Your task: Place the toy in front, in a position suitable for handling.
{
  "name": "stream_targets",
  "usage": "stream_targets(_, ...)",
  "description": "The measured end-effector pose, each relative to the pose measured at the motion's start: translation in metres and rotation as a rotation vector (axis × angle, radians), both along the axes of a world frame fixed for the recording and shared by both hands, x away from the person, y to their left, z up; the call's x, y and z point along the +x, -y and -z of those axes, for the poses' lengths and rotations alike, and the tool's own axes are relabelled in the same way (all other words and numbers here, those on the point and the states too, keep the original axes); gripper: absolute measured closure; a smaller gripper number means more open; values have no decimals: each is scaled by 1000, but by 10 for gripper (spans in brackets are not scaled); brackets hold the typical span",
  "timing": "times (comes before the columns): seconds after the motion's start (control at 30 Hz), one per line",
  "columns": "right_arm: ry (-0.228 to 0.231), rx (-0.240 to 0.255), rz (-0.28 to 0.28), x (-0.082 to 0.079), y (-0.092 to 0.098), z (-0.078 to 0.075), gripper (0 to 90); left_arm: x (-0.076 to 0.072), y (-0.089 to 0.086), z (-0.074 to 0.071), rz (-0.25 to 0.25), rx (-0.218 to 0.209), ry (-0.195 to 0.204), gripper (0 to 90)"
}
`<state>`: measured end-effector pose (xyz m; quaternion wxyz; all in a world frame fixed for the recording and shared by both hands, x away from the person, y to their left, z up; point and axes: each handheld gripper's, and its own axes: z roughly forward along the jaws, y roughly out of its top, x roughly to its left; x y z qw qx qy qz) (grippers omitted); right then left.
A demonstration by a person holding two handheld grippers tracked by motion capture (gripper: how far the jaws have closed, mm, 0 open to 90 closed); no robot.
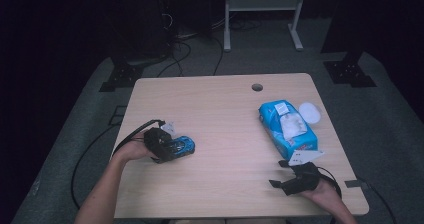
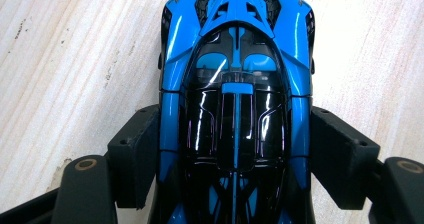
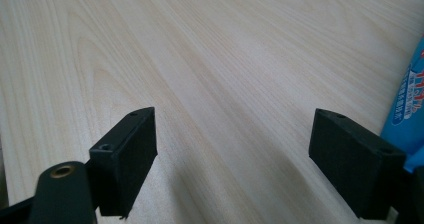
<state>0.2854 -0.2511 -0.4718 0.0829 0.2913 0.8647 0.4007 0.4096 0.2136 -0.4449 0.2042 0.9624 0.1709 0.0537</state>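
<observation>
The blue and black toy sports car (image 2: 235, 104) sits on the pale wooden table (image 1: 225, 134), over at its left side near the front edge, and the left gripper (image 1: 167, 146) has it. In the left gripper view the two black jaws press flat against the car's flanks, one on each side of the glossy dark cabin, with the car's far end pointing away up the frame. The clamp looks snug, no gap showing between pads and bodywork. From the high view the car lies level on the wood, with the person's left hand (image 1: 135, 149) wrapped around the gripper body and its cable looping off behind.

Across the table, well apart, the right gripper (image 1: 285, 176) rests low near the front right corner. Its jaws stand wide open with only bare wood grain between them, holding nothing. Just beyond it lies a blue pack of wet wipes (image 1: 287, 126), its white flap peeled open on top, and a white round lid (image 1: 310, 111) lies just beside the pack's far end. The pack's blue edge (image 3: 410, 104) peeks in beside one jaw in the right gripper view.
</observation>
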Motion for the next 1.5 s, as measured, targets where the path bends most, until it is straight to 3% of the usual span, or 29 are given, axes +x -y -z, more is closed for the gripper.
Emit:
stream_targets(0.33,-2,-2,-5,0,-1,0,184,1,3,1,-30,-1,-15,264)
stream_targets(0.73,-2,0,-6,0,0,0,184,4,14,4,-24,43,-17,235)
stream_targets(1.03,-2,-2,-7,0,0,0,184,4,14,2,1,41,-6,257)
stream_targets(1.13,-2,-1,-7,0,0,1,184,4,12,-3,0,8,1,277)
stream_targets(1.23,-6,-4,-6,0,-1,1,184,2,13,-1,12,36,-2,278)
stream_targets(1.5,-2,0,-6,0,0,0,184,1,10,-3,10,22,7,279)
